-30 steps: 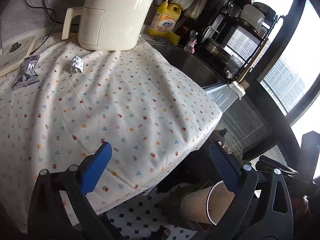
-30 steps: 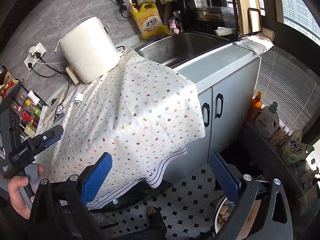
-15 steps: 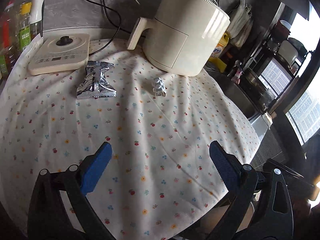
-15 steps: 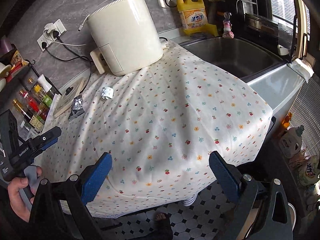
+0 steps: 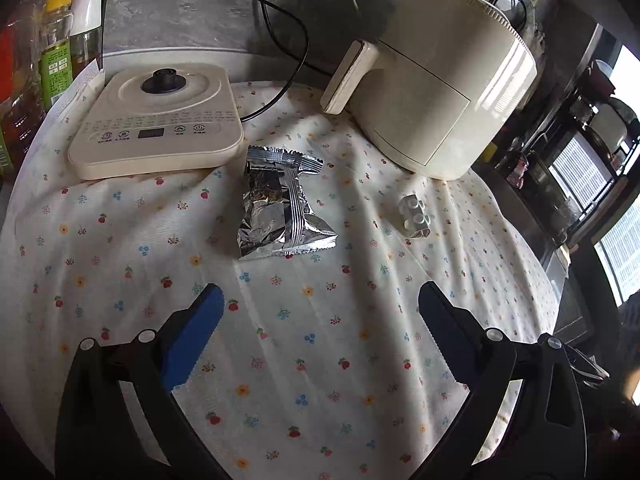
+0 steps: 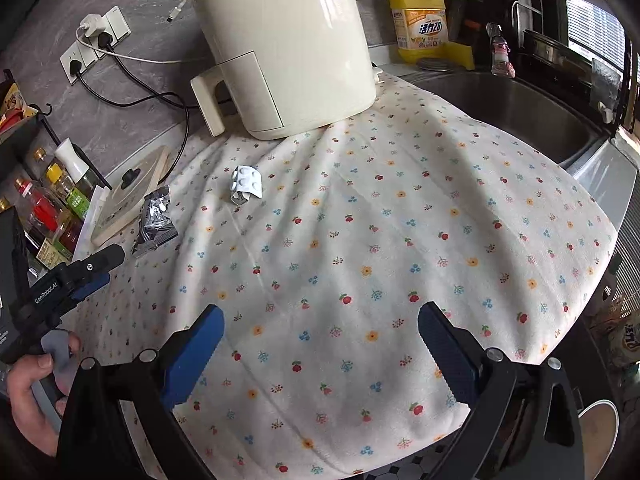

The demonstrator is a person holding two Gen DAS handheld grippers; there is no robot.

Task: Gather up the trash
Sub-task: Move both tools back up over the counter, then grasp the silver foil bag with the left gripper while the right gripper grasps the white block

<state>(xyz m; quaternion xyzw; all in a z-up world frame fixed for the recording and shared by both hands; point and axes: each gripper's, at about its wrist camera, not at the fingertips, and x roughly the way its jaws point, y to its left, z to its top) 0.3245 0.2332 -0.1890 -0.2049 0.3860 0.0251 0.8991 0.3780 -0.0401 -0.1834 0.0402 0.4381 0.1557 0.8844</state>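
Left gripper (image 5: 320, 320) and right gripper (image 6: 320, 332) hover spread above a floral cloth (image 5: 320, 360); foil wrapper (image 5: 280, 208) and pill pack (image 5: 414, 210) lie ahead.

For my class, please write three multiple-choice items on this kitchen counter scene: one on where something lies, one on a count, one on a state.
1. Where does the silver foil wrapper lie?
A. In the sink
B. On the floral cloth, just in front of the flat cream appliance base
C. On top of the cream air fryer

2. How many pieces of trash lie on the cloth?
A. Two
B. Four
C. None

3. What state is the left gripper in?
A. Shut on the wrapper
B. Shut on nothing
C. Open, holding nothing

Answers:
1 B: the wrapper rests on the cloth beside the base's front edge.
2 A: only the wrapper and the white blister pack show.
3 C: its blue pads stand wide apart with bare cloth between them.
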